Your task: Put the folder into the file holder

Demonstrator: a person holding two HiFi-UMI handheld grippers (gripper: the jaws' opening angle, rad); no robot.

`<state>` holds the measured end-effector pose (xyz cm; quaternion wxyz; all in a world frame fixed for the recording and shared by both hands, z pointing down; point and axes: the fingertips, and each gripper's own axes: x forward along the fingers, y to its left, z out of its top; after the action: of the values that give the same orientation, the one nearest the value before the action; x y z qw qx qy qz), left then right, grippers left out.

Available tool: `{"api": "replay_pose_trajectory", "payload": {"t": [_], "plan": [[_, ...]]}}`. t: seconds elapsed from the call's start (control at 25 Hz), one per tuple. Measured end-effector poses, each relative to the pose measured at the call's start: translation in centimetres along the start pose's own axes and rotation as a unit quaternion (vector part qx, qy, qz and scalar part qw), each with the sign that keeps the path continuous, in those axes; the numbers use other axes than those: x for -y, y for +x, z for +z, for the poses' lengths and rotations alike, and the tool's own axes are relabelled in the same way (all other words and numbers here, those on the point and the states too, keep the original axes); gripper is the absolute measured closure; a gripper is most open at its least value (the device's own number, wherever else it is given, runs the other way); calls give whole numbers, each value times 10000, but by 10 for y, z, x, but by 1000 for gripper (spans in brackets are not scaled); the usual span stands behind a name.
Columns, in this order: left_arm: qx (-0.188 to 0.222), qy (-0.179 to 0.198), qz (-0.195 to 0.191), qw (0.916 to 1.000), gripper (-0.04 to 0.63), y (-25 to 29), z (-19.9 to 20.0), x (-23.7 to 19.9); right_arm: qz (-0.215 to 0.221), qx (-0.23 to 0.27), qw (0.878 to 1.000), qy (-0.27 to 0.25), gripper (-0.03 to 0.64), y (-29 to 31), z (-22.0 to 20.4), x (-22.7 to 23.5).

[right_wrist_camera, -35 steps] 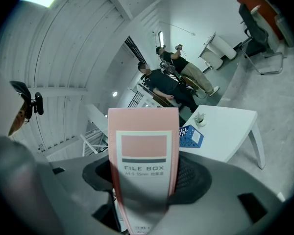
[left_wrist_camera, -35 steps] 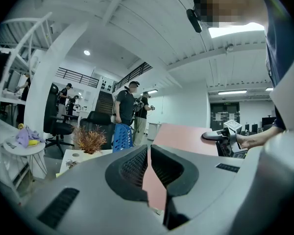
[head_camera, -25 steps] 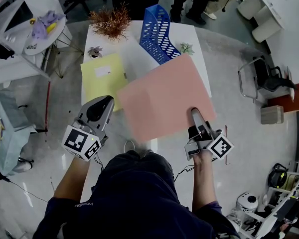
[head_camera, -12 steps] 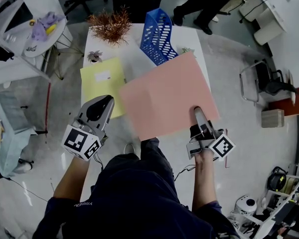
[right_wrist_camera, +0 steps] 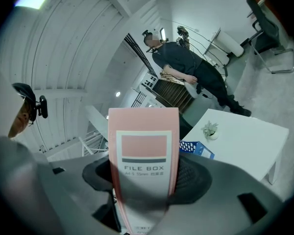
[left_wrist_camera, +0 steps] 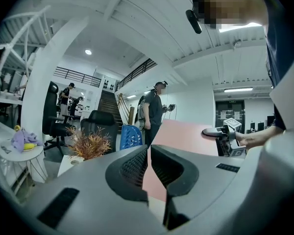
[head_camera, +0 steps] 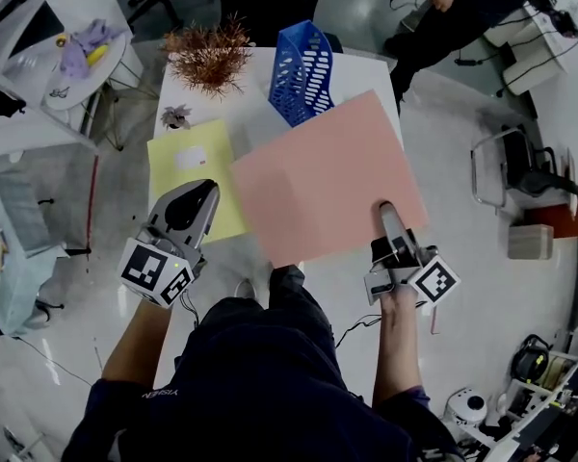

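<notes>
The folder (head_camera: 318,186) has edged nearer the far holder (head_camera: 303,70), clamped in my right gripper (head_camera: 386,212). My left gripper (head_camera: 197,203) is closed and empty. I should tip the folder upright first.

The pink folder (head_camera: 318,186) hides part of the blue file holder (head_camera: 303,65).

The pink folder (head_camera: 323,186) covers the worktop's (head_camera: 258,114) right half and a yellow folder (head_camera: 186,176) the left. A bare strip lies between the dried plant (head_camera: 210,54) and the blue file holder (head_camera: 305,70).
</notes>
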<state>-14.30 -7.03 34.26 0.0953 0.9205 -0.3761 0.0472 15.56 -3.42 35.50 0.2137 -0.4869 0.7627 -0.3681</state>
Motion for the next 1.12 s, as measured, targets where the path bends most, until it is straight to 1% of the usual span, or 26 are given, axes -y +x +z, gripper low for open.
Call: {"api": "replay_pose_trajectory", "payload": {"t": [0.24, 0.6, 1.12], "plan": [[-33, -25, 133, 9999, 552, 33, 4, 0, 148, -76, 9999, -16, 337, 16, 33, 20], [-88, -44, 320, 9994, 552, 77, 9, -1, 361, -200, 9990, -188, 337, 38, 77, 43], [-44, -89, 688, 9976, 552, 125, 15, -1, 604, -447, 9953, -611, 337, 59, 136, 73]]}}
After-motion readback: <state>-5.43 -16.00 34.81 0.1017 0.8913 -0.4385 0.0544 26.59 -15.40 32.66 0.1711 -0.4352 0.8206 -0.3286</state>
